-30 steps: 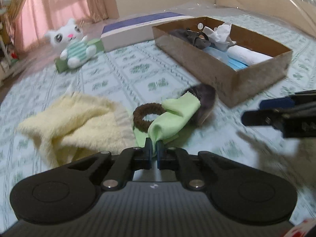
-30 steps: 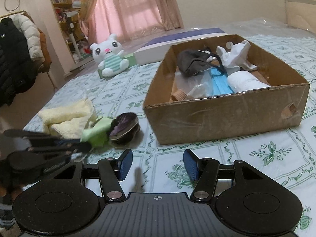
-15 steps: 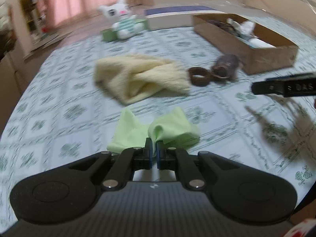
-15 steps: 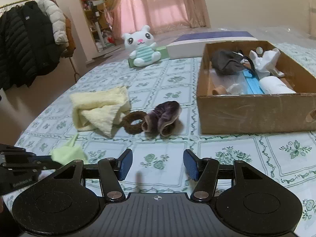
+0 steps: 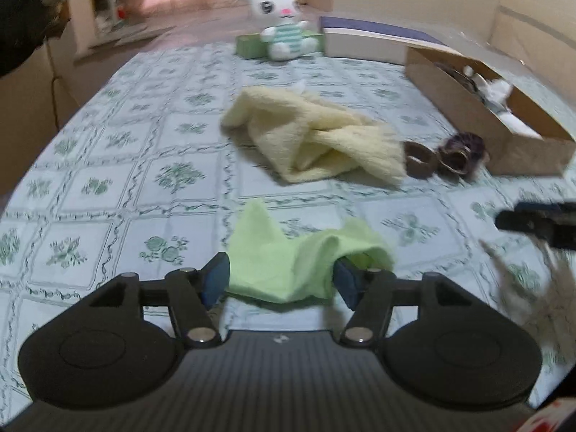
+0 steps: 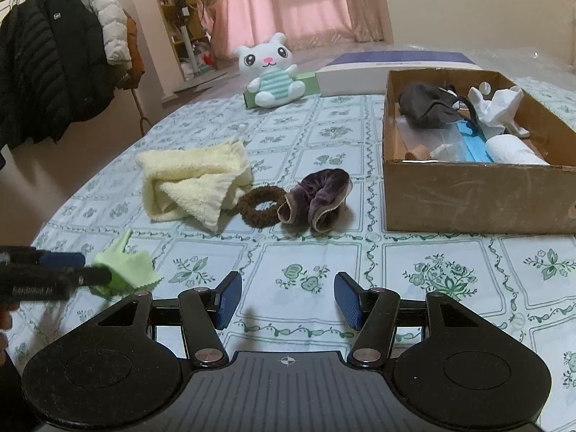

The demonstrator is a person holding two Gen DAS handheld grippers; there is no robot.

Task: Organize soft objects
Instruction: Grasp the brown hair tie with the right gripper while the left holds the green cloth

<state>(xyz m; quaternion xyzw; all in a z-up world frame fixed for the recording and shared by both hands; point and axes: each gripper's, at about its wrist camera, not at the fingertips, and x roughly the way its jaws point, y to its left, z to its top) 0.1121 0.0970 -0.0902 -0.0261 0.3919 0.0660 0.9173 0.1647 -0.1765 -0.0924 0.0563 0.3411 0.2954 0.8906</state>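
My left gripper [image 5: 280, 280] has just been opening its jaws, and the small light-green microfibre cloth [image 5: 298, 262] sits crumpled between them on the desk [image 5: 108, 165] with its green floral-tiled cover; one fold drapes over my right-hand pad, but neither pad presses it. The cloth's long axis runs across my view, with one pointed corner aimed away towards the far edge. My right gripper [image 6: 286, 300] hovers with jaws apart and nothing between them. Beyond lie one crumpled pale-yellow terry towel [image 6: 194, 183], one brown fuzzy hair ring [image 6: 261, 205] touching it, and one purple velvet scrunchie [image 6: 315, 199] just beside the ring. One open cardboard box [image 6: 468, 194] holds mixed items, and one white plush bunny [image 6: 273, 75] sits at the far edge.
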